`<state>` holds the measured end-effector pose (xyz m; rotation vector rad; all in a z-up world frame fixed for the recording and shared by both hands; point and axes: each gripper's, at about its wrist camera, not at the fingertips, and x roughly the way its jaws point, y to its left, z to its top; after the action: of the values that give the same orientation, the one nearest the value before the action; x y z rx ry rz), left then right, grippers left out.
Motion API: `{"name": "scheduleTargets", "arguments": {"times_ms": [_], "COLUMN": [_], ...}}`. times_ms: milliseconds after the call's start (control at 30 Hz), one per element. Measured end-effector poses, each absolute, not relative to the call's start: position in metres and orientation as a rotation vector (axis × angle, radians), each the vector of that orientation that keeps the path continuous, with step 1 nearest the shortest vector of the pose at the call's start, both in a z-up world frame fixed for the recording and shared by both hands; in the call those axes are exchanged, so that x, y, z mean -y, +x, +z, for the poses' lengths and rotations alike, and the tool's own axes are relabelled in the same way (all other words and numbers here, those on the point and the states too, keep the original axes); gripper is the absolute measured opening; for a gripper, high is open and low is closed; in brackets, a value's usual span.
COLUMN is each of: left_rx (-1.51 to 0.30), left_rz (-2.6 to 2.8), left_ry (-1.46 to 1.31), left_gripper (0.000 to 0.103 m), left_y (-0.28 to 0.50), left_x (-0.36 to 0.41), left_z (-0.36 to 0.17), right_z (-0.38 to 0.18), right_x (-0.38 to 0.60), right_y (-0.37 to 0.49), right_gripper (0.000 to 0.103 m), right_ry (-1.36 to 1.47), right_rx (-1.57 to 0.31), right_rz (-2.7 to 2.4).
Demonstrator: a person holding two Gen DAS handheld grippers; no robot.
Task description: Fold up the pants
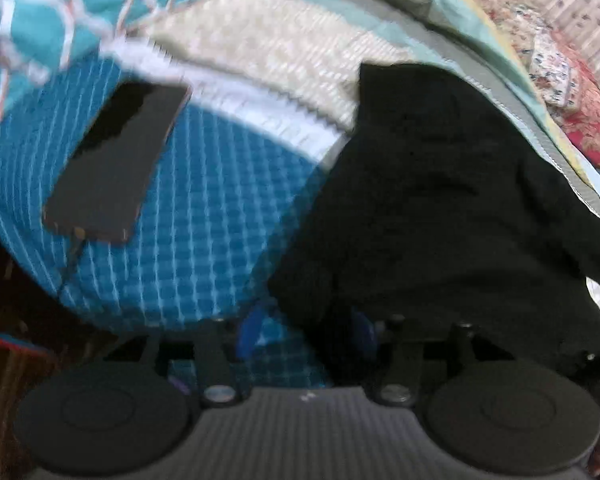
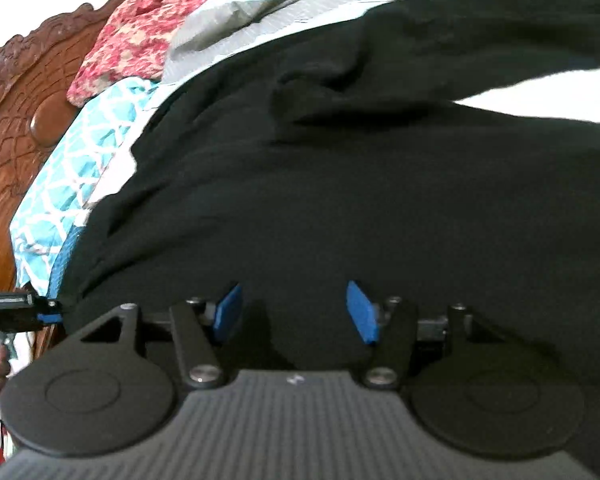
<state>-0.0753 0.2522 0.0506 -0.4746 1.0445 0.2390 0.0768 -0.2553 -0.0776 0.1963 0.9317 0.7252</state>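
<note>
Your left tool (image 1: 306, 330) sits lowest in its own view with its two blue pads spread apart; the left pad (image 1: 247, 330) shows against the blue checked blanket (image 1: 204, 216), while the right pad (image 1: 362, 332) is partly buried at the near edge of the black pants (image 1: 440, 200), so you are touching the cloth there, but whether any fabric lies between the pads cannot be told through the blur. Your right tool (image 2: 296, 312) is likewise wide open, both blue pads clearly separated and resting just above the dark fabric, gripping nothing. Beyond it the black pants (image 2: 340, 180) spread across nearly the whole right wrist view, rumpled, with a fold ridge near the middle and one leg running off to the upper right. In the left wrist view the pants lie to the right on the bed, and a dark phone (image 1: 116, 160) rests on the blue checked blanket well to their left. Farther back you see a cream knitted cover (image 1: 284, 52), a teal patterned sheet (image 1: 52, 12), and in the right wrist view a red floral cloth (image 2: 148, 28) and the carved wooden headboard (image 2: 16, 112).
</note>
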Motion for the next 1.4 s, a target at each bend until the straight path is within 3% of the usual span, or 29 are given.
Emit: {"name": "scheduleTargets", "arguments": {"times_ms": [133,300,533,667,733,767,800,833,867,900,933,967,1033,1400], "left_rx": [-0.877,-0.772,-0.812,-0.834,-0.844,-0.848,-0.848,-0.848,-0.851,-0.845,-0.843,-0.839,-0.815,-0.555], "left_rz": [0.235,0.220,0.093,0.070,0.059,0.045,0.023,-0.004,-0.032,-0.013,0.001,0.006,0.010,0.033], "left_ry": [-0.356,-0.002,0.207,0.260,0.295,0.316,0.349,0.373,0.392,0.423,0.452,0.466,0.462,0.382], "left_gripper": [0.057,0.058,0.059,0.073,0.073,0.065,0.043,0.029,0.008,0.007,0.006,0.006,0.005,0.005], "left_y": [-0.049,0.050,0.186,0.216,0.222,0.225,0.226,0.228,0.226,0.225,0.224,0.222,0.215,0.097], "left_x": [-0.252,-0.227,-0.189,-0.186,-0.181,-0.176,-0.169,-0.164,-0.157,-0.150,-0.144,-0.140,-0.140,-0.146], "left_z": [0.095,0.119,0.077,0.042,0.026,0.020,0.014,0.010,0.007,0.006,0.005,0.006,0.013,0.113], "right_z": [-0.045,0.011,0.050,0.035,0.020,0.011,0.007,0.004,0.004,0.006,0.007,0.007,0.003,0.065], "right_x": [0.304,0.391,0.498,0.540,0.549,0.553,0.548,0.546,0.540,0.528,0.522,0.519,0.530,0.544], "right_y": [0.096,0.158,0.293,0.354,0.372,0.382,0.389,0.392,0.395,0.392,0.392,0.391,0.381,0.288], "right_gripper": [0.062,0.062,0.068,0.072,0.075,0.075,0.076,0.076,0.075,0.071,0.050,0.010,0.003,0.003], "right_ry": [0.285,0.258,0.429,0.662,0.711,0.734,0.745,0.732,0.671,0.606,0.538,0.508,0.582,0.684], "right_rx": [-0.869,-0.754,-0.743,-0.795,-0.831,-0.858,-0.866,-0.857,-0.839,-0.830,-0.827,-0.831,-0.829,-0.608], "right_rz": [0.705,0.395,0.003,-0.131,-0.204,-0.232,-0.246,-0.250,-0.245,-0.248,-0.260,-0.255,-0.225,-0.139]}}
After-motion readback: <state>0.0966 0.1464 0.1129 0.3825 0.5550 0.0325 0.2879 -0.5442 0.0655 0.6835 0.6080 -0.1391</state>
